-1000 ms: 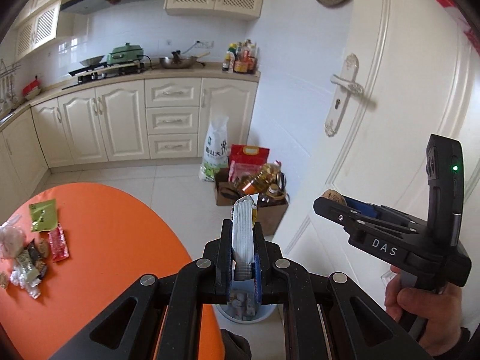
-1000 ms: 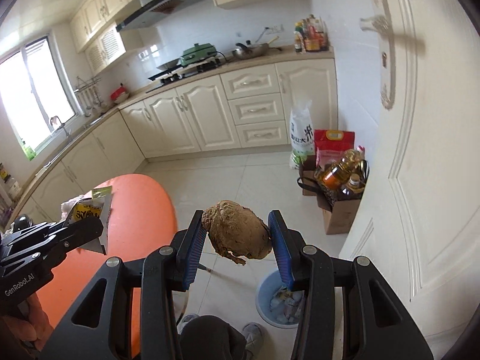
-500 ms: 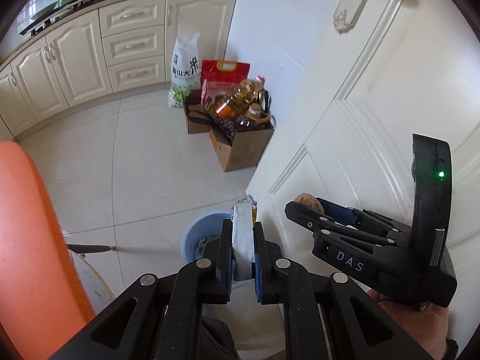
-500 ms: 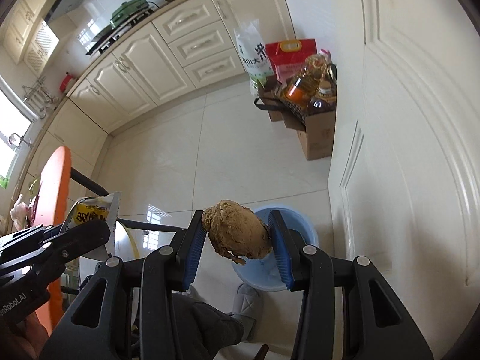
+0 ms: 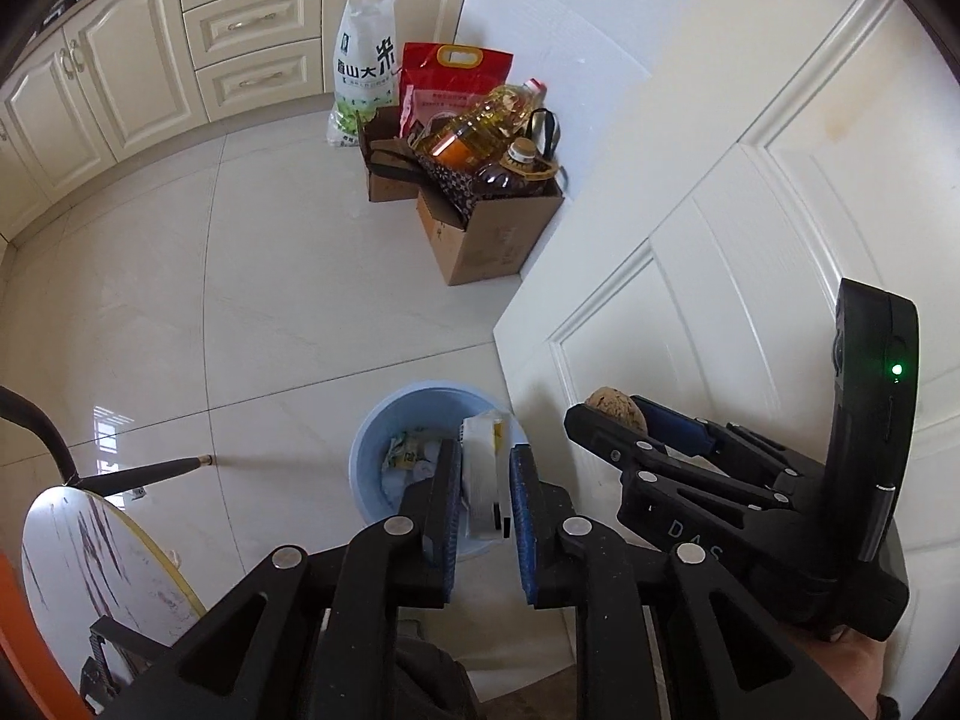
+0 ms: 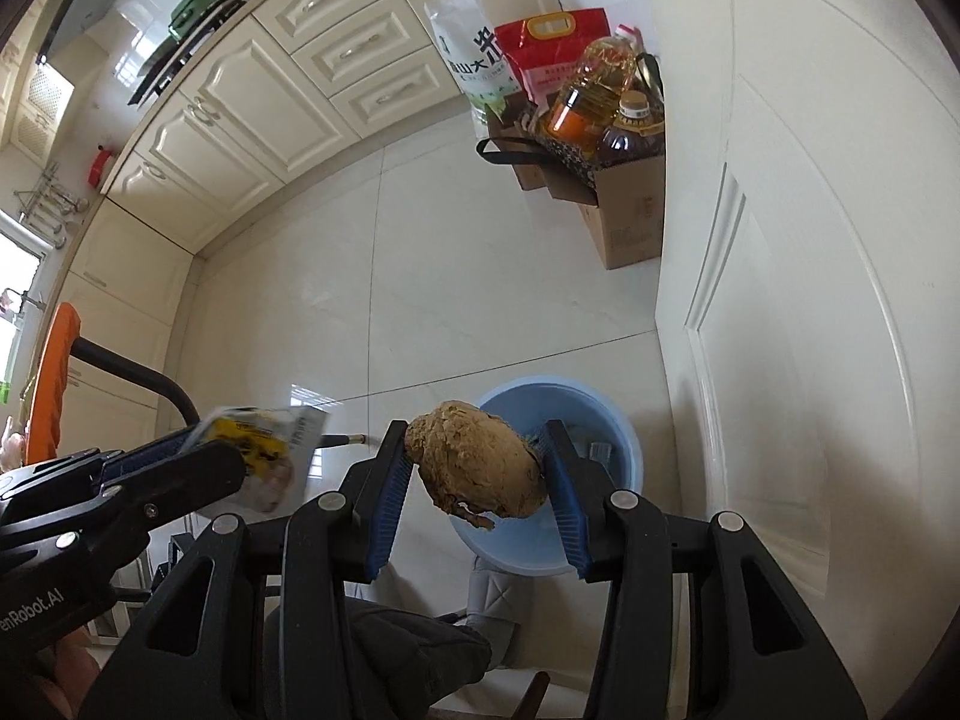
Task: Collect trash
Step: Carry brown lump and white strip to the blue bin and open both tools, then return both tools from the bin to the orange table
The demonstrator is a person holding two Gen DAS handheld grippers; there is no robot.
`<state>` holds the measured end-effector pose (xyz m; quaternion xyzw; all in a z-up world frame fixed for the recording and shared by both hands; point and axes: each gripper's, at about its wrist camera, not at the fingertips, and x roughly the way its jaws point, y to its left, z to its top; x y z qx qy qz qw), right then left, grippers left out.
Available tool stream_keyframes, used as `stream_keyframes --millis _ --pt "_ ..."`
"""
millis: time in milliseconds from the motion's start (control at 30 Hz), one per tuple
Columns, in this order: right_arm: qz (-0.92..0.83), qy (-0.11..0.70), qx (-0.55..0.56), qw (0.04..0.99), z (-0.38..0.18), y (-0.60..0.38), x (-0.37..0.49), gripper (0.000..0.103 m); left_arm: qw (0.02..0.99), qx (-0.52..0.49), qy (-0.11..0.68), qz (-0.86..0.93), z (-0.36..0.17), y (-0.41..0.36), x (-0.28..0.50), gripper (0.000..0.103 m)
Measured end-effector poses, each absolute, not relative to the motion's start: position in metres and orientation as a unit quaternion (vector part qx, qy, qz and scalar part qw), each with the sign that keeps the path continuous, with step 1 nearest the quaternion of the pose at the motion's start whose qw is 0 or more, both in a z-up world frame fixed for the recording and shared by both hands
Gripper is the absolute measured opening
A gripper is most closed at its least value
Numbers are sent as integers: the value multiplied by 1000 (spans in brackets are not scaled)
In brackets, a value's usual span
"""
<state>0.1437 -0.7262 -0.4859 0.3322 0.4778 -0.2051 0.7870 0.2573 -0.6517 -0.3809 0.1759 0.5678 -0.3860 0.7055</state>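
A light blue trash bin (image 5: 384, 426) with several wrappers inside stands on the floor by the white door; it also shows in the right wrist view (image 6: 606, 420). My left gripper (image 5: 485, 501) hovers over the bin with its jaws parted, and a white and yellow snack wrapper (image 5: 483, 480) sits loose between them, blurred in the right wrist view (image 6: 264, 450). My right gripper (image 6: 477, 468) is shut on a brown lumpy piece of food scrap (image 6: 474, 465) above the bin's near edge; that scrap also shows in the left wrist view (image 5: 615, 411).
A cardboard box (image 5: 486, 228) with oil bottles, a red rice bag (image 5: 450, 84) and a white rice bag (image 5: 366, 72) stand by the cabinets (image 5: 150, 60). The white door (image 5: 750, 210) is at the right. A round stool (image 5: 78, 570) and the orange table edge (image 6: 51, 372) lie at the left.
Both grippers have tilted down and come closer over the bin. The left gripper's jaws have parted, so the wrapper is loose between them. The right gripper still holds the food scrap.
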Motion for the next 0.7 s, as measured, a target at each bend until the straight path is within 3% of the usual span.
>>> stream_keyframes --millis 67,100,133,200,233,367,500,700 --pt "-208 476 336 786 -489 -728 145 53 706 187 565 -383 -383 -655 257 42" --pt "-212 476 337 784 -489 -729 143 56 712 192 559 -380 -381 -650 252 62" --pt "-217 476 336 783 -488 -729 142 62 719 193 551 -377 -380 -649 251 74" --pt "-224 472 340 782 -487 -730 138 77 730 195 542 -368 -377 -648 246 82" --pt "-227 470 343 781 -486 -731 137 85 733 198 540 -363 -375 -646 242 85" --pt "-248 462 345 779 -475 -729 129 99 755 209 512 -352 -361 -641 223 89" --pt "-278 458 338 774 -456 -722 122 103 785 214 467 -345 -340 -626 190 97" --pt "-287 436 309 795 -408 -703 119 103 815 185 419 -354 -301 -581 144 100"
